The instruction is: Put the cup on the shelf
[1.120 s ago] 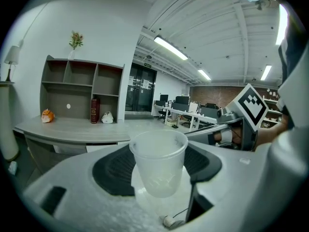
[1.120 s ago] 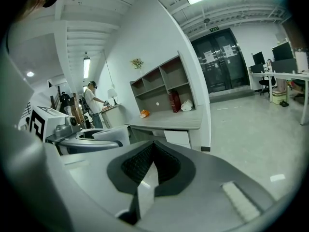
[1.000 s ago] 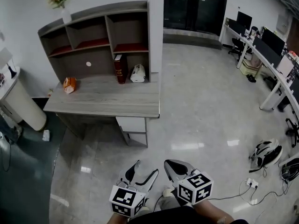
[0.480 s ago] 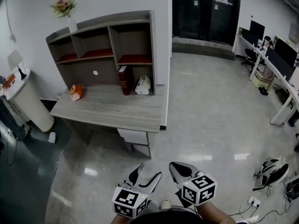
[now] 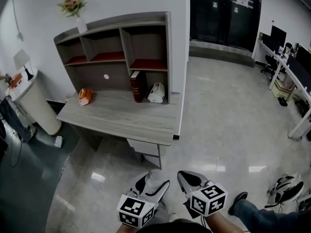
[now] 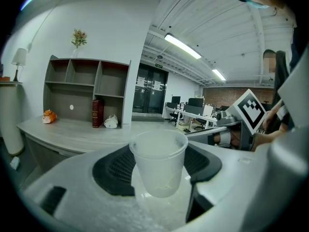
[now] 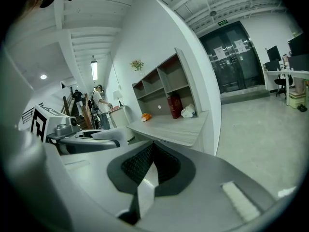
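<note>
A clear plastic cup (image 6: 158,166) stands upright between the jaws of my left gripper (image 6: 159,170), which is shut on it. In the head view the cup (image 5: 152,179) shows low in the picture inside the left gripper (image 5: 151,187). My right gripper (image 5: 186,179) hangs beside it, shut with nothing between its pads (image 7: 145,164). The grey shelf unit (image 5: 121,42) stands on a wooden desk (image 5: 121,120) some way ahead across the floor. Its red-lined compartments look bare. In the left gripper view the shelf (image 6: 87,81) lies far beyond the cup.
On the desk are a red book (image 5: 137,86), a white bag (image 5: 156,93) and an orange packet (image 5: 85,96). A vase of flowers (image 5: 77,13) tops the shelf. A white round cabinet (image 5: 36,106) stands left. A person's leg (image 5: 255,210) and a helmet (image 5: 284,187) are lower right.
The desk and shelf have slid right and a little nearer in the head view. The cup now shows between the left jaws. A leg has come in at the lower right.
</note>
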### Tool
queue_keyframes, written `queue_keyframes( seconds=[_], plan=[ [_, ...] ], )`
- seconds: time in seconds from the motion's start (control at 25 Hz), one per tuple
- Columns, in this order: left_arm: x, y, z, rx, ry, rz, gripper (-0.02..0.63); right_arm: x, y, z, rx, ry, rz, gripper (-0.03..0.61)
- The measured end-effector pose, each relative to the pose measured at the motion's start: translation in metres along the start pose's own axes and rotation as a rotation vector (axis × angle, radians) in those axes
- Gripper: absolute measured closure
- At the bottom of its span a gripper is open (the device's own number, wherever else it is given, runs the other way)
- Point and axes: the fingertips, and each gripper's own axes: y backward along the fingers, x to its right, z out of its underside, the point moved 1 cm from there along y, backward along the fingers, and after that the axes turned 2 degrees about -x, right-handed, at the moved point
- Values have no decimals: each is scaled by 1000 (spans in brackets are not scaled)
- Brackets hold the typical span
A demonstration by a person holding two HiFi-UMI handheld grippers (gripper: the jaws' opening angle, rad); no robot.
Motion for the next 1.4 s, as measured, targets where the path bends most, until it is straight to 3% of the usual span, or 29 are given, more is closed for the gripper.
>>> queue_keyframes(
  seconds=[0.84,1.4],
  plan=[
    [-125,-103,-72,6,7,29,328,60,-135,-99,-1,22,6,580],
    [-211,-137,-108,16,-11,45,328,65,-222,-153,-4,41,-9,580]
  ],
)
